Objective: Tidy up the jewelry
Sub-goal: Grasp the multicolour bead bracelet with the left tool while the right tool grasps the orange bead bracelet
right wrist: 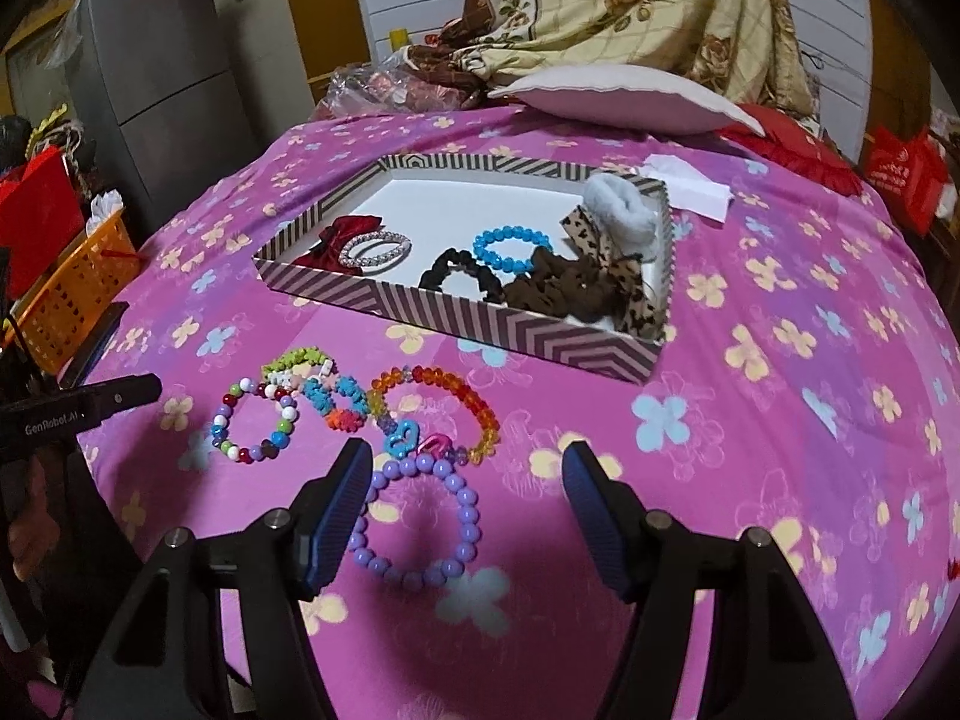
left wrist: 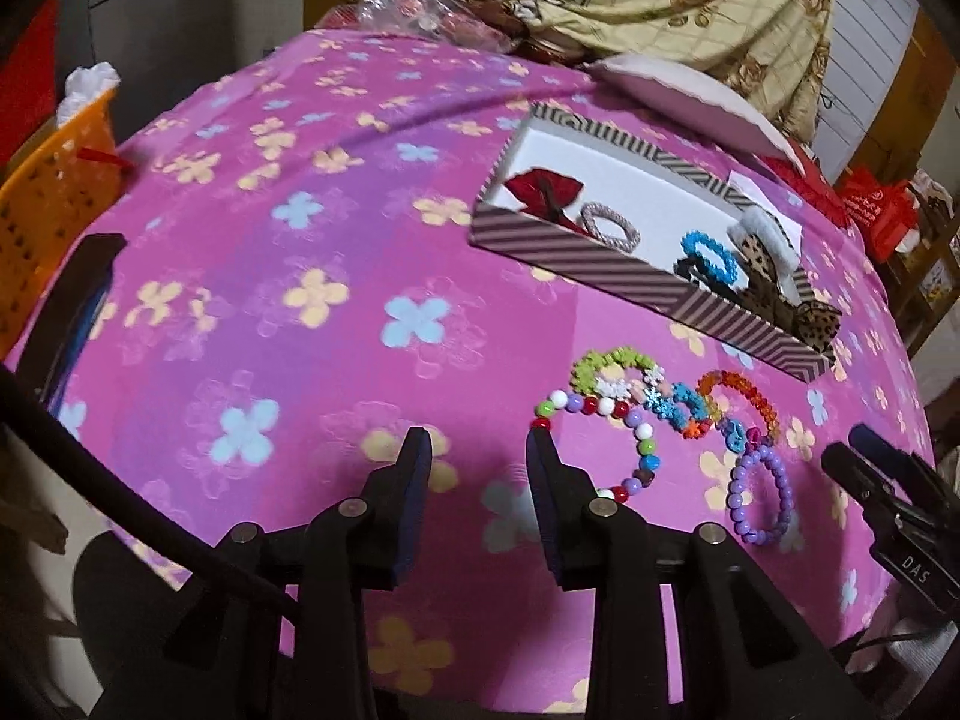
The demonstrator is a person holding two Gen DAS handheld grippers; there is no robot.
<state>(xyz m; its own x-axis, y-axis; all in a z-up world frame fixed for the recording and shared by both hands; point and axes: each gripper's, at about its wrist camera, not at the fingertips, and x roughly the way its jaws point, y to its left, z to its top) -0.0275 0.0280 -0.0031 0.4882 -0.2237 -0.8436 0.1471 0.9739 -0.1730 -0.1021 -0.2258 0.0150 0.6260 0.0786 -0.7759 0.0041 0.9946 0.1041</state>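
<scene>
Right wrist view: purple bead bracelet [right wrist: 414, 525] lay flat between the open right tongs [right wrist: 465, 510], nearest. Left tongs [left wrist: 480, 468] open, empty, farther off.

Both wrist views—low, forward-facing—share bracelets [left wrist: 636, 414] (near).

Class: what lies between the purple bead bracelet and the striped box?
In the right wrist view, the orange-rainbow bead bracelet lies on pink cloth between the purple bead bracelet and the striped box.

Bedroom clutter beyond the jewelry

An orange basket [right wrist: 72, 294] stood off the bed's left edge; a white pillow [right wrist: 618, 99] and a floral blanket [right wrist: 660, 6] lay along its far edge.
</scene>
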